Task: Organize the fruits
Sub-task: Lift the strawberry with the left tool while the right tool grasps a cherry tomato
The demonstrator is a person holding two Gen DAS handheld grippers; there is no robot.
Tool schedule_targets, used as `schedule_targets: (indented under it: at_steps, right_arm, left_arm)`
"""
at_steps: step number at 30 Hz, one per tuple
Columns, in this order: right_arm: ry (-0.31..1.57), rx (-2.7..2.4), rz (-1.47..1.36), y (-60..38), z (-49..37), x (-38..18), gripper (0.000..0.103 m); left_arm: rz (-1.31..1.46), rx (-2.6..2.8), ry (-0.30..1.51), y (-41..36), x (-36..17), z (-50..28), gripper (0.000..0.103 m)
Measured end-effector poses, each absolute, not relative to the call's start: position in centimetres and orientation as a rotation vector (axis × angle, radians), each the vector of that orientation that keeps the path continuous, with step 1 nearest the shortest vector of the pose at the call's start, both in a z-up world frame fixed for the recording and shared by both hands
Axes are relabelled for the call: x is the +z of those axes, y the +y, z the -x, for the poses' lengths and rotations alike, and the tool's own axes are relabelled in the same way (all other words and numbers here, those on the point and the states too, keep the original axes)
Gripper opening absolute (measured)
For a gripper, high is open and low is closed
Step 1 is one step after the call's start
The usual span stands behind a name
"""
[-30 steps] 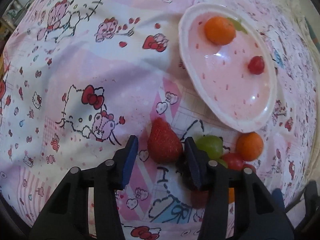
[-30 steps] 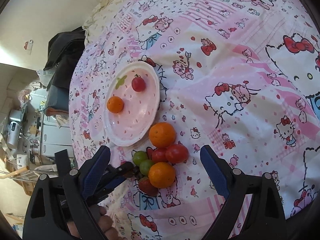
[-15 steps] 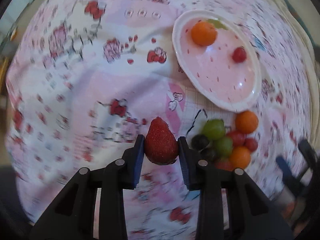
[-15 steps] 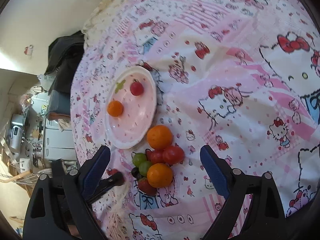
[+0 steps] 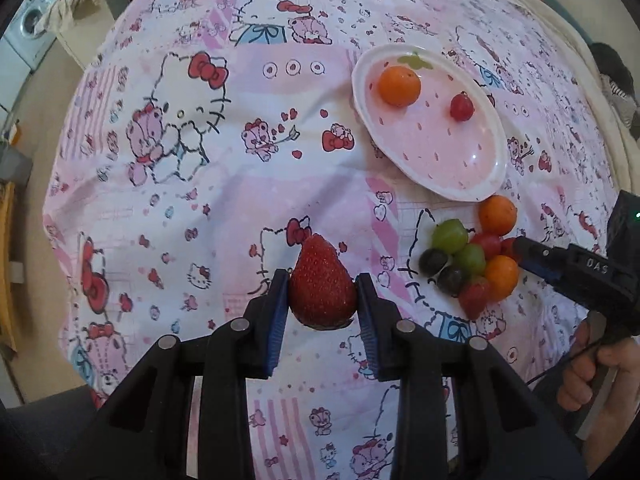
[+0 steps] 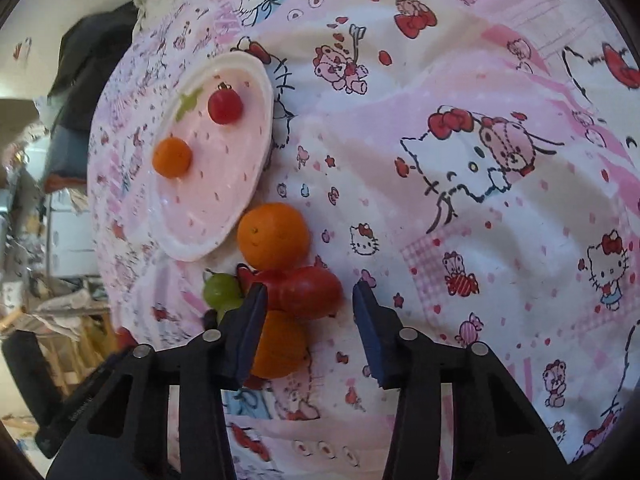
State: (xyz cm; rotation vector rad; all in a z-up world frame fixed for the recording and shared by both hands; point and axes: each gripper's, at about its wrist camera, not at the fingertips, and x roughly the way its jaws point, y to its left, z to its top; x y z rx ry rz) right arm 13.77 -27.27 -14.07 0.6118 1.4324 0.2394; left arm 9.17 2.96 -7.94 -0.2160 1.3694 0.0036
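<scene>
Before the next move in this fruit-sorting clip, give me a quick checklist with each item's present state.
1. Left tool grips the strawberry: ok, both pads press its sides.
2. Strawberry clear of the cloth: ok, it looks lifted above the sheet.
3. Free space on the pink plate: ok, only a small orange and a cherry tomato sit at its far end.
4. Right tool around the red tomato: ok, its jaws have just been closing with the tomato between them.
5. Right tool's grip on the tomato: not ok, a gap shows at the right pad.
6. Neighbouring fruit clear of the right tool: cannot tell, the left pad sits tight against the pile.
</scene>
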Motion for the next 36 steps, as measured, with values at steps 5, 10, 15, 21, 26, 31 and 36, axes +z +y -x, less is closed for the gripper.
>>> schedule_targets:
  at_steps: [5,10,15,21,26,31,36]
  right_arm:
    - [1.436,0.243,-0.573,-26.5,-13.9,-14.4,0.042]
    - [1.416,0.259,-0.484,-25.8,-13.8,-14.0,0.035]
    - [1.387,0.265,-0.512,-26.4,-13.3,-13.2,0.035]
    - [1.334,0.265,-0.547,-27.1,-12.7,-10.8,0.035]
    - [1.264,0.305,-0.57,-27.2,-11.7,-8.5,0.035]
    - [1.221,0.33,-0.578,-27.0,-11.3,-6.9,0.035]
    - [1.166,0.381,-0.602,-26.4,-10.8,-4.7,0.035]
  left_arm:
    - [0.203,-0.024,1.35,2.1,-7.8,-9.6,0.029]
    - [0.205,-0.033,1.333,2.0,-7.4,-9.6,0.029]
    - [0.188,-0.014,1.311,2.2,-7.2,-9.5,0.029]
    - [0.145,0.022,1.283,2.4,-7.2,-9.4,0.029]
    - [0.14,0.025,1.269,2.4,-7.3,-9.0,0.029]
    - [0.112,0.032,1.254,2.3,-6.8,-8.2,0.029]
    - [0.12,0.037,1.225,2.7,-5.9,-7.6,0.029]
